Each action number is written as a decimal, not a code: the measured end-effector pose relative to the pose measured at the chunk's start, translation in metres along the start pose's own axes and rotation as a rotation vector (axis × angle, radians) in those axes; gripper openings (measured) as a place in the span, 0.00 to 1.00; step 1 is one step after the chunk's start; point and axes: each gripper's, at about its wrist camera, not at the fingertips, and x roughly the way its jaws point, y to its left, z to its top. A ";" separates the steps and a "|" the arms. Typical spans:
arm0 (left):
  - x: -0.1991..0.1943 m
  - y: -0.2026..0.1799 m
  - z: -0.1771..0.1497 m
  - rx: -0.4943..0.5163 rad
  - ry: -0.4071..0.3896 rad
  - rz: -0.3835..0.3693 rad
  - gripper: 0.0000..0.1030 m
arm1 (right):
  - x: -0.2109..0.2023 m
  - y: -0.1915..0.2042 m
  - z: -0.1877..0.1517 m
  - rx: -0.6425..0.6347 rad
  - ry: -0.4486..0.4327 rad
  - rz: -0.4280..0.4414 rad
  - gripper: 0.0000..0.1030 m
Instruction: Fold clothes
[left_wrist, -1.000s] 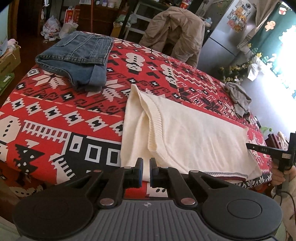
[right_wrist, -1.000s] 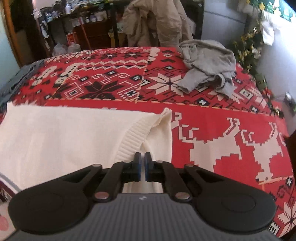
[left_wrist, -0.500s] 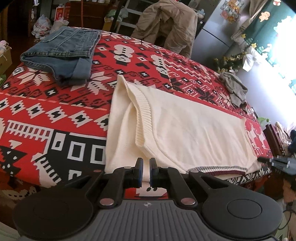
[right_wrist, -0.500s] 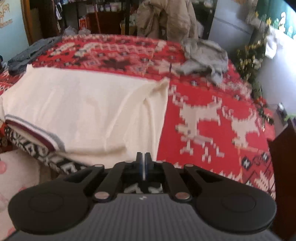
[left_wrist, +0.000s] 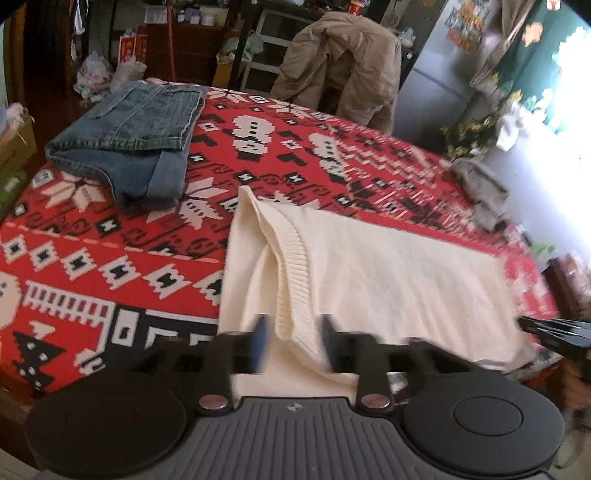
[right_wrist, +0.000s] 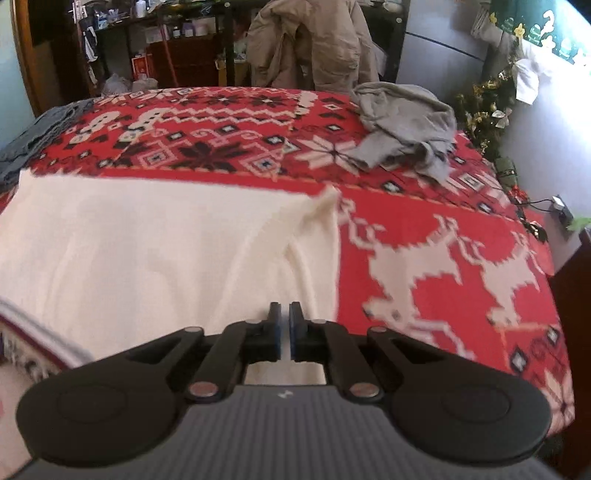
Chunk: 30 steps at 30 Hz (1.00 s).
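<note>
A cream knit sweater (left_wrist: 388, 280) lies flat on the red patterned tablecloth (left_wrist: 92, 258), with a ribbed edge folded over at its left end. My left gripper (left_wrist: 293, 343) hovers at the sweater's near left corner. Its jaws are opening, and the ribbed edge runs between them without the pads pressing on it. In the right wrist view the sweater (right_wrist: 147, 240) fills the left half. My right gripper (right_wrist: 284, 332) is shut over the sweater's right near edge. Whether it pinches any fabric is hidden. Its black fingers (left_wrist: 554, 330) also show at the right of the left wrist view.
Folded blue jeans (left_wrist: 136, 136) lie at the table's far left. A crumpled grey garment (right_wrist: 402, 125) sits at the far right. A tan jacket (left_wrist: 343, 62) hangs over a chair behind the table. The table edge runs just below both grippers.
My left gripper's jaws have sprung apart around the ribbed edge. The right gripper, which had pulled back past the table edge, has come forward over the sweater again, still shut.
</note>
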 end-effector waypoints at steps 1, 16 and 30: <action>0.003 -0.003 0.001 0.020 0.004 0.012 0.45 | -0.005 -0.002 -0.007 -0.006 0.003 -0.004 0.03; 0.011 -0.041 -0.007 0.187 -0.073 0.044 0.71 | -0.087 0.032 -0.018 0.010 -0.084 0.048 0.68; 0.012 -0.044 -0.026 0.187 -0.187 -0.059 0.95 | -0.081 0.064 -0.009 0.043 -0.192 0.103 0.99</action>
